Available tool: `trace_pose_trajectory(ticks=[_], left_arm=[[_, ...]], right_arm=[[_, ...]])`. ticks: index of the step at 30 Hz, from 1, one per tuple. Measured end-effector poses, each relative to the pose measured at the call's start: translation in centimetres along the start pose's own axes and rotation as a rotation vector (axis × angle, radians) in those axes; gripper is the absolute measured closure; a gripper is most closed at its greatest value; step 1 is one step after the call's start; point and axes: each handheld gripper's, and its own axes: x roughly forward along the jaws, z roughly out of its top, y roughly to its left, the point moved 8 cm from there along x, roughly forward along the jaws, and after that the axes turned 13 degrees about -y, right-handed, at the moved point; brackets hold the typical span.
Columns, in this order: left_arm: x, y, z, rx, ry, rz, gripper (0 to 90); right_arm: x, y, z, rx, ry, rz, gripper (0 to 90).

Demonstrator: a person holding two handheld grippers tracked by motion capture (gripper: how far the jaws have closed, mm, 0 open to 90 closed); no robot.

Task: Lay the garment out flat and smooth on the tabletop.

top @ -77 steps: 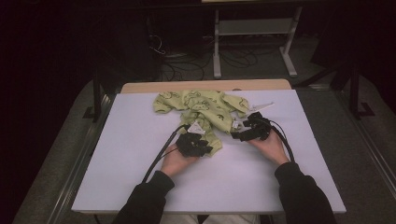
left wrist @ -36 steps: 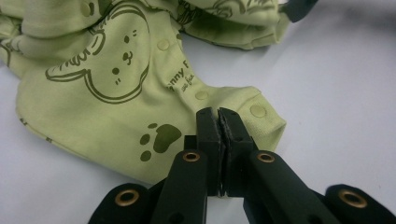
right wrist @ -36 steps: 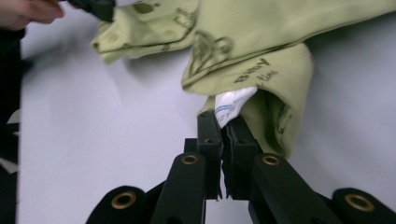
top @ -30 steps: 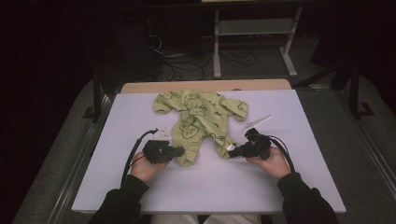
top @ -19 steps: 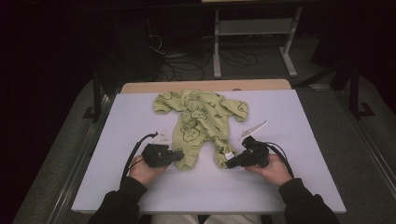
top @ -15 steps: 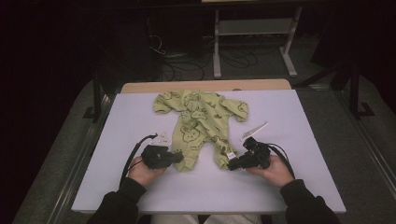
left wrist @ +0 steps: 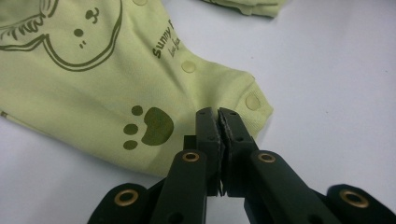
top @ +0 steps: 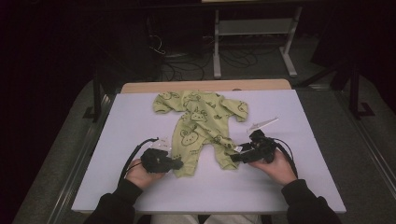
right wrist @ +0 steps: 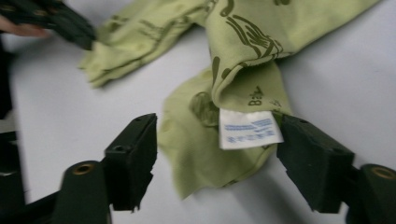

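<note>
A: Thing in hand is the green baby romper, printed with animal faces and paw marks. It lies spread flat on the white surface, about the middle, sleeves at the far end, legs toward the person

B: Left side?

A: Left gripper is at the end of the leg cuff nearest it. Fingers pressed together, pinching the cuff edge just by a snap button, clear in the left gripper view

B: Right?

A: Right gripper sits at the other leg end. Fingers spread, jaws have just been opening. The cuff with the white care label lies between them, cloth resting loose on the surface, pads not pressing it

B: Hands?

A: Left hand and right hand come in from the near edge in dark sleeves, a black cable looping off each gripper

B: Anything else on the surface?

A: A small clear plastic piece just beyond the right gripper, apart from the romper. Wooden edge at the far side of the surface, floor cables and a stand behind
</note>
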Motion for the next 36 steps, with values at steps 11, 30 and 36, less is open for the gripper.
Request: trace_pose_trajectory(ticks=[11,30,36], left_arm=[[0.6,0.2,-0.2,0.005,0.007,0.003,85.6],[0.0,0.1,0.7,-0.015,-0.06,-0.01,68.2],[0.5,0.0,0.4,-0.047,-0.043,-0.029,55.0]], right_arm=[[1.0,-4.6,2.1,0.047,-0.107,-0.238,41.8],[-0.4,1.1,3.2,-0.099,-0.167,-0.098,37.0],[0.9,2.0,2.1,-0.128,-0.088,-0.024,34.6]])
